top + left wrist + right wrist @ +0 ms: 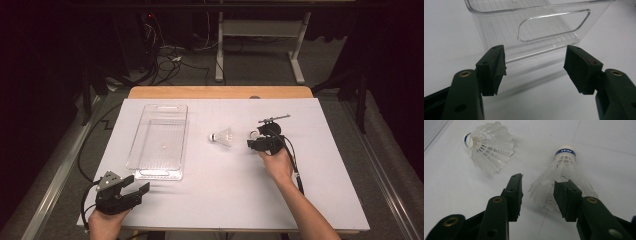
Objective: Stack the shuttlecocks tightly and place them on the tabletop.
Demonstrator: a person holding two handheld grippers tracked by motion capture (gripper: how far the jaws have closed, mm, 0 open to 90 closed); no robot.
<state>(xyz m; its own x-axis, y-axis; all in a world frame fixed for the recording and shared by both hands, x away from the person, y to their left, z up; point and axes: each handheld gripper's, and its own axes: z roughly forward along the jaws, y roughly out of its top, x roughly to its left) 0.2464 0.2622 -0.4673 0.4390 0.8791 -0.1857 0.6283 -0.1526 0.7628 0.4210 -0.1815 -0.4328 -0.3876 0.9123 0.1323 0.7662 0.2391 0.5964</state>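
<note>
Two white feather-patterned plastic shuttlecocks (564,172) (487,145) with blue-banded white caps, clear ribbed plastic bin (536,27), white-topped desk (225,195) with wood edge, black jaws.

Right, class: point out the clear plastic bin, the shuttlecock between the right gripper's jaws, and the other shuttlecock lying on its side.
clear plastic bin (134,145), high view, on its left wall.
shuttlecock between the jaws (565,152), right gripper view, on its blue band.
other shuttlecock (491,147), right gripper view, on its feather skirt.
</note>
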